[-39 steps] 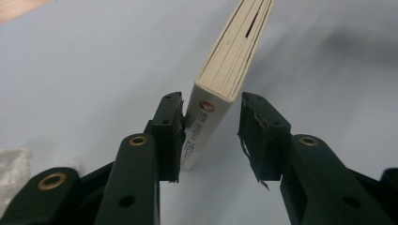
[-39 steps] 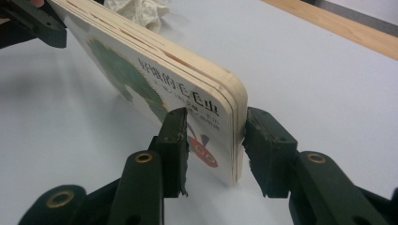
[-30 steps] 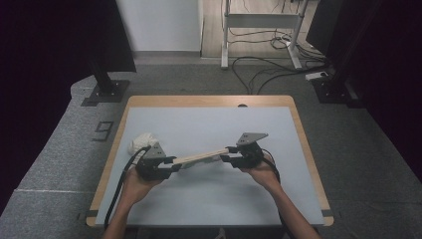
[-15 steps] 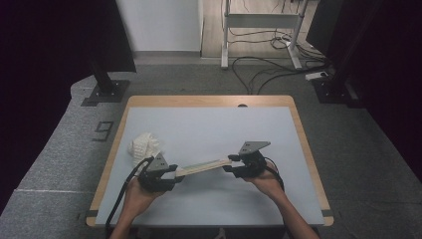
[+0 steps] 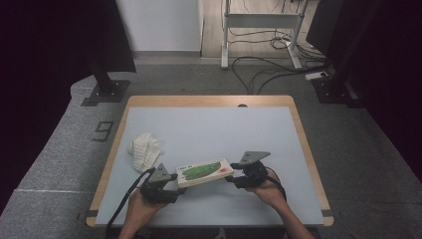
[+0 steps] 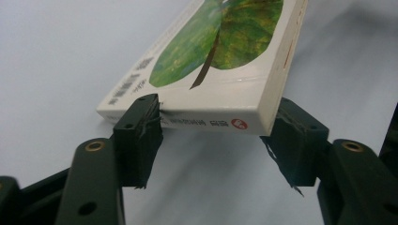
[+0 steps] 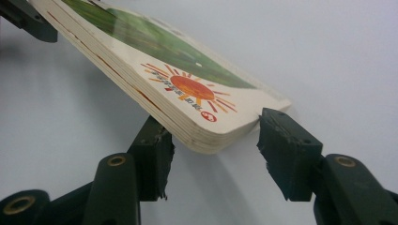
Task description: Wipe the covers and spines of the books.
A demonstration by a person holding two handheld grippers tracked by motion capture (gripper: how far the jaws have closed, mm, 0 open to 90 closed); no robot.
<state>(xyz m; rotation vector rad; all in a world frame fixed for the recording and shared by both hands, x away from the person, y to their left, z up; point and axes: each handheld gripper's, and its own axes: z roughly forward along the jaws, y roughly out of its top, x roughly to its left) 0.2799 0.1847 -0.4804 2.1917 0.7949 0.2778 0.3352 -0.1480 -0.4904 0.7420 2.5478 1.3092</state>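
Here the pale blue table (image 5: 209, 129) stands on grey floor (image 5: 378, 164) — the book (image 5: 205, 172) lies between the left gripper (image 5: 175, 182) and right gripper (image 5: 230, 175), both loosening, jaws apart

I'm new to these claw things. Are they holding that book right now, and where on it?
Not firmly. The book sits between both grippers at its two short ends, left gripper and right gripper, but the jaws have just been opening and look loosened.

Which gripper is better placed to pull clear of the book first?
Right, probably. The right gripper shows a clear gap at one pad, its jaws just opening. The left gripper has both pads against the book, jaws also opening.
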